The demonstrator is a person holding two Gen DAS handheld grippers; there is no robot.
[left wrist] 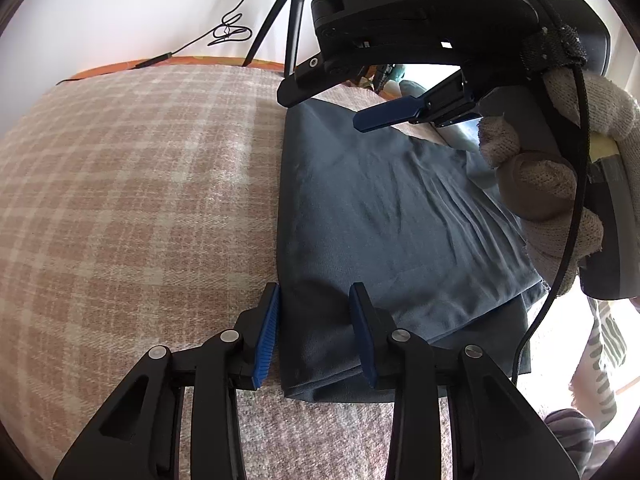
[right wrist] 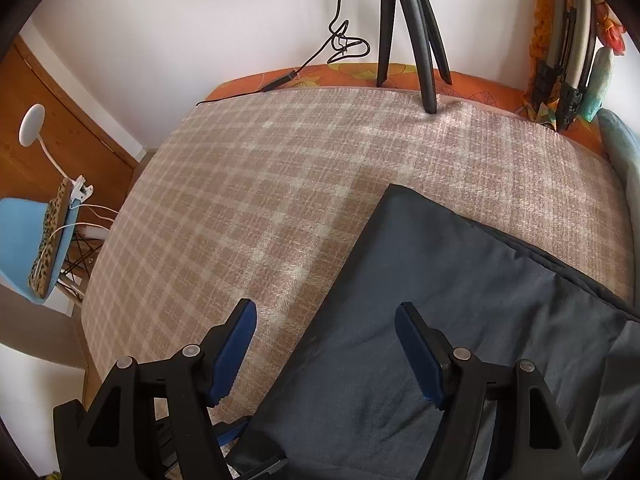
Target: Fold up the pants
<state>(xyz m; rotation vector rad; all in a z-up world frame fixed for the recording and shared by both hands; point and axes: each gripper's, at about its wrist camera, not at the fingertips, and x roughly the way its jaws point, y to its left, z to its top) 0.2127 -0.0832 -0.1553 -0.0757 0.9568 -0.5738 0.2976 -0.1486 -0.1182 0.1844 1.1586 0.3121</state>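
Note:
The grey-blue pants (left wrist: 384,216) lie folded into a flat stack on the plaid blanket (left wrist: 132,200). My left gripper (left wrist: 316,332) is open, its blue pads astride the stack's near left edge. My right gripper (left wrist: 340,92) shows in the left wrist view above the stack's far end, open, held by a gloved hand (left wrist: 560,184). In the right wrist view the right gripper (right wrist: 324,352) is open over the left edge of the pants (right wrist: 460,312), holding nothing.
A black tripod (right wrist: 412,24) stands at the far edge of the bed, with a cable (right wrist: 340,40) beside it. A blue chair (right wrist: 28,240) with a lamp stands off the bed's left side. Bags and a pillow (right wrist: 620,144) lie far right.

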